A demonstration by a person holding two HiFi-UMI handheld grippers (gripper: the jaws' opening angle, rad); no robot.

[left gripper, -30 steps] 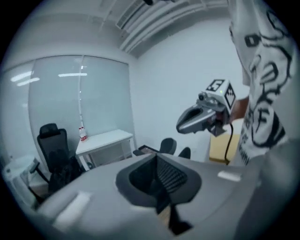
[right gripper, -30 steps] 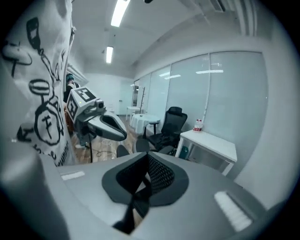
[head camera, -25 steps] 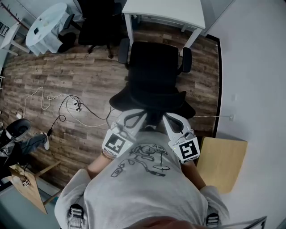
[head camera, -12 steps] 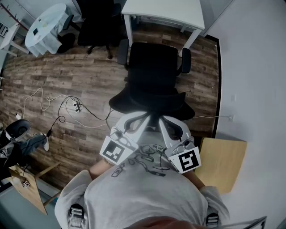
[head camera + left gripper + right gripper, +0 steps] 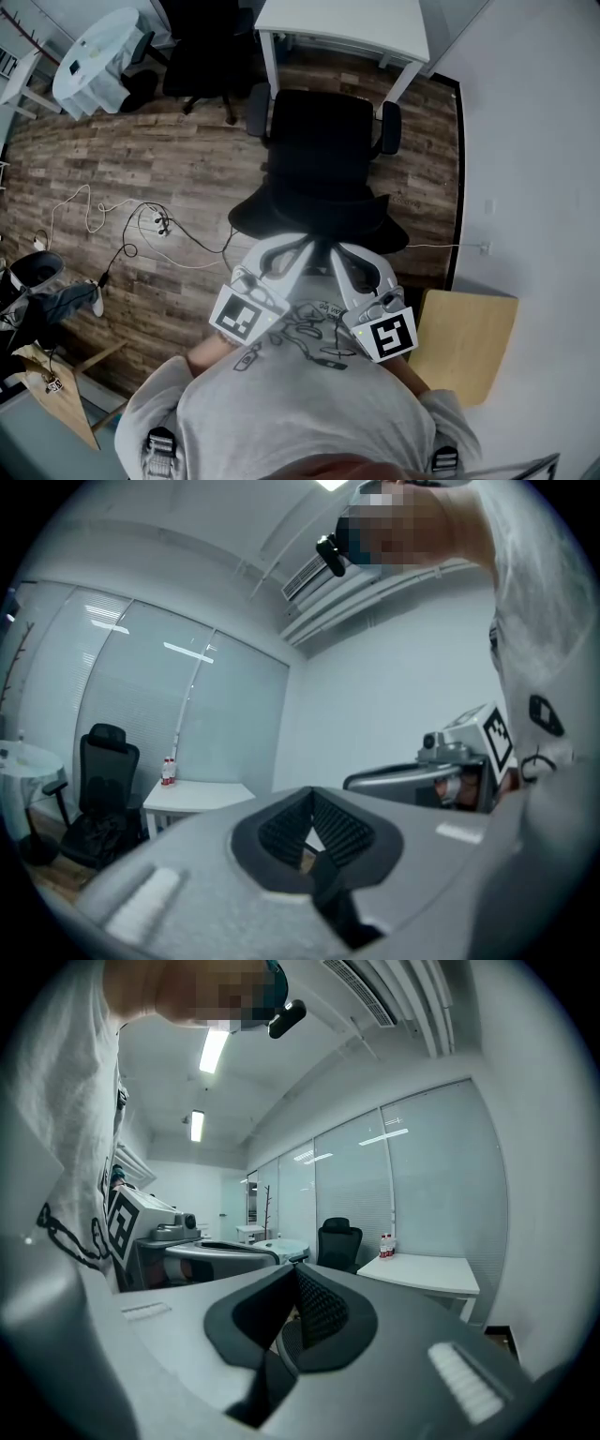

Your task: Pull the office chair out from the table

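The black office chair stands on the wood floor with its seat just clear of the white table; its backrest faces me. My left gripper and right gripper hover side by side above the backrest's top edge, close to my chest. Both are shut with nothing between the pads and touch nothing. In the left gripper view the shut left gripper points level across the room, with the right gripper beside it. In the right gripper view the right gripper is likewise shut and empty.
A second black chair and a round white table stand at the far left. Cables trail over the floor on the left. A light wooden board lies at my right, against the white wall.
Both grippers have lifted off the top of the backrest and drawn back towards my chest. The chair has stayed where it was.
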